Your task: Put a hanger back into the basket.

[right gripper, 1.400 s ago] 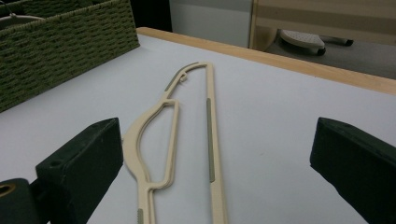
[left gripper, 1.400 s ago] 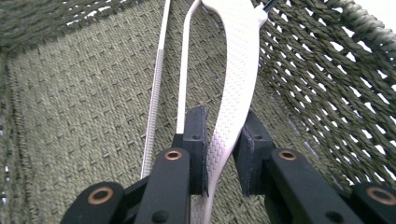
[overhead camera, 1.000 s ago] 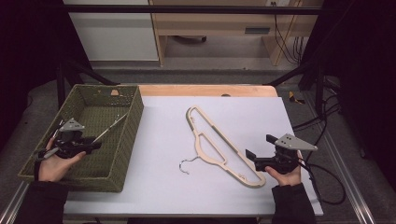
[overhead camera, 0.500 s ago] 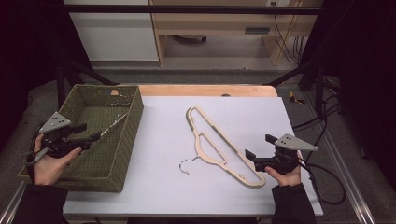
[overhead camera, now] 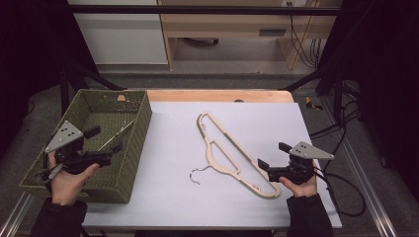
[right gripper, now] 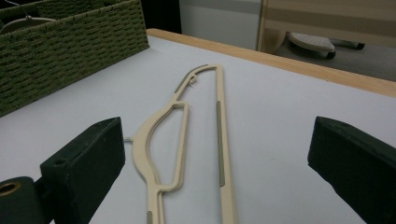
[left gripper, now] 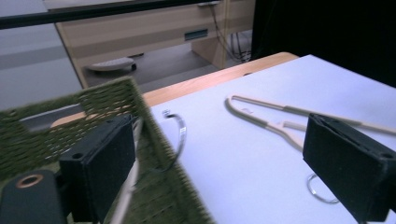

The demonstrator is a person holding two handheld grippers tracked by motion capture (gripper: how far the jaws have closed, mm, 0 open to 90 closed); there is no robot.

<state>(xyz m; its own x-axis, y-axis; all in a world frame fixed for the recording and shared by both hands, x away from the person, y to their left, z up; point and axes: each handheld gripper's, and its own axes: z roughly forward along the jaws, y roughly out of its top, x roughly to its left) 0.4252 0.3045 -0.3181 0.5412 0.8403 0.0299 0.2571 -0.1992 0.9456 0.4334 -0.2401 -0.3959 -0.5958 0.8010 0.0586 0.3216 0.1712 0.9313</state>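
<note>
A woven green basket (overhead camera: 131,163) stands at the left of the white worktop (overhead camera: 173,207), with a cream hanger (overhead camera: 117,135) lying inside it, leaning toward the right wall. The left gripper (overhead camera: 106,150) hovers over the basket; its jaws have just been opening and now stand wide apart with nothing between them. A second cream hanger (overhead camera: 232,150) lies flat on the worktop, its metal hook (overhead camera: 197,174) pointing left. The right gripper (overhead camera: 269,167) sits just beside that hanger's lower end, jaws open, gripping nothing.
</note>
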